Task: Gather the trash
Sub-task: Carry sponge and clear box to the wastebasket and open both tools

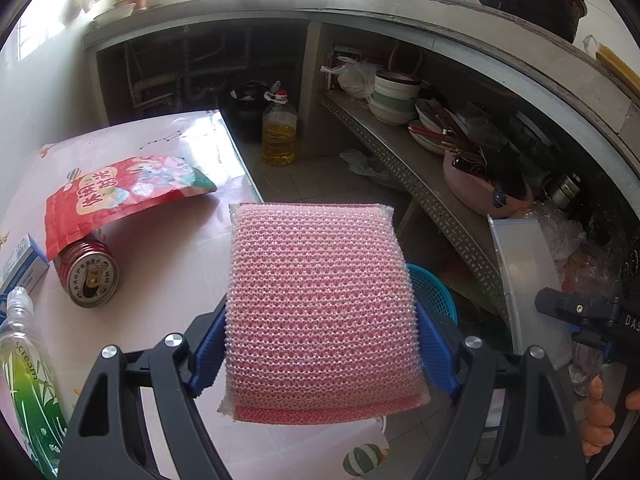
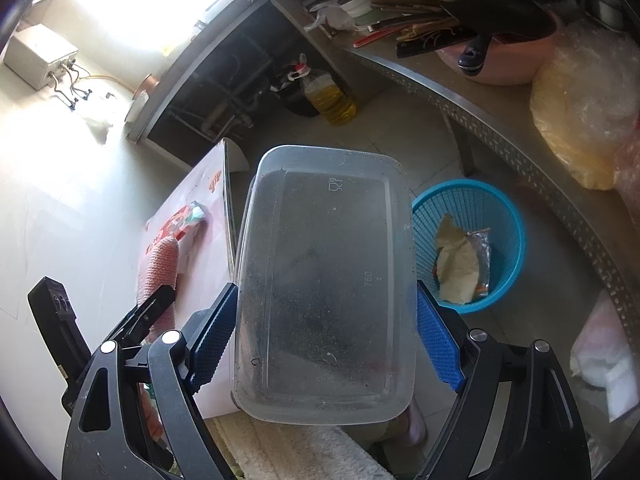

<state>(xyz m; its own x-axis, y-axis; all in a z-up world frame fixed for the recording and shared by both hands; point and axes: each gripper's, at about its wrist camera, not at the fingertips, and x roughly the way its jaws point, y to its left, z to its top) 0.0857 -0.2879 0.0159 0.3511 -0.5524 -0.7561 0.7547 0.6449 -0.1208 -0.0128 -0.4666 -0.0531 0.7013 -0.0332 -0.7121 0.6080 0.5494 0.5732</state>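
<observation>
My left gripper is shut on a pink mesh scouring sponge, held above the right edge of the pink table. My right gripper is shut on a dirty clear plastic food container, held above the floor beside the table. The blue trash basket stands on the floor just right of the container, with crumpled paper and a foil wrapper inside. Its rim also shows in the left wrist view. The sponge also shows in the right wrist view.
On the table lie a red snack bag, a red can, a clear bottle and a small blue box. An oil jug stands on the floor. A metal shelf with dishes runs along the right.
</observation>
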